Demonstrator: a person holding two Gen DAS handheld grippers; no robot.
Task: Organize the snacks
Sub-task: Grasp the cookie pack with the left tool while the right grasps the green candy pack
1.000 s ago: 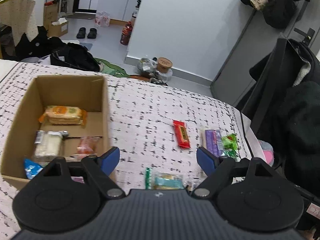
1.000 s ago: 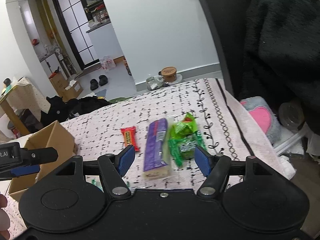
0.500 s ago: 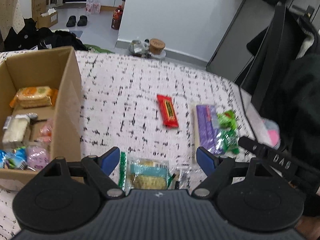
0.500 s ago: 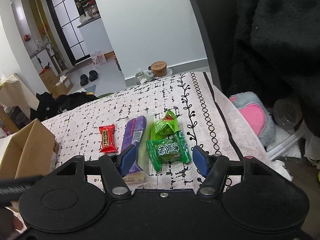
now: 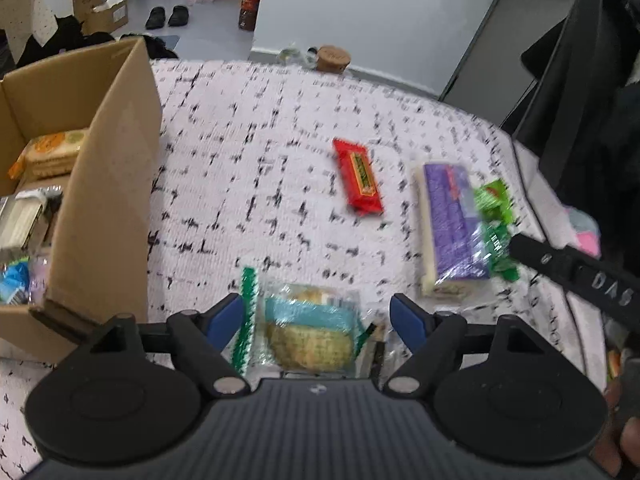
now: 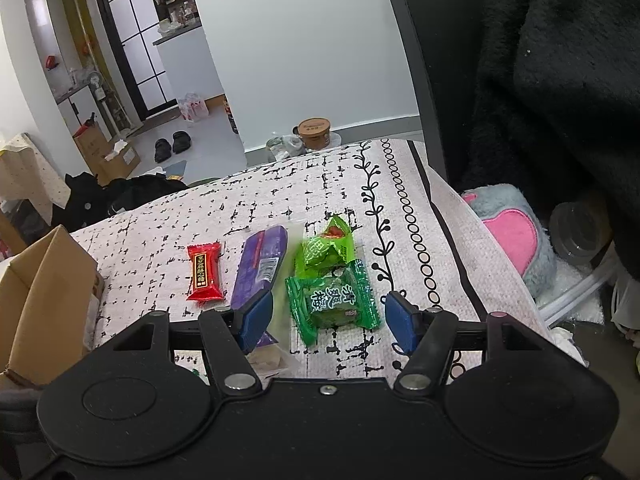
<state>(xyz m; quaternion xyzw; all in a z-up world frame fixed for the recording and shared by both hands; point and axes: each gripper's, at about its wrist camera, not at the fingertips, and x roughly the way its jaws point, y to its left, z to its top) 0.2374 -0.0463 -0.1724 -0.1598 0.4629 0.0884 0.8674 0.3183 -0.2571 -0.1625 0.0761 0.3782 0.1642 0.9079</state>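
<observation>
Since a second ago the left gripper (image 5: 318, 318) has dropped from over the box (image 5: 108, 184) toward the cracker pack (image 5: 310, 332), and the right gripper (image 6: 326, 318) has slid from the purple bar (image 6: 260, 268) to the green candy (image 6: 332, 298). Left jaws, wide and closing, straddle the cracker pack without touching; its long axis runs across the gap. The red bar (image 5: 358, 178) lies ahead, lengthwise away. Right jaws stand half-open, the candy just ahead between them, a second green pack (image 6: 326, 250) behind. The candy wrapper reads 清爽梅; the right gripper's arm shows "DAS". The red bar's writing is too small to read.
</observation>
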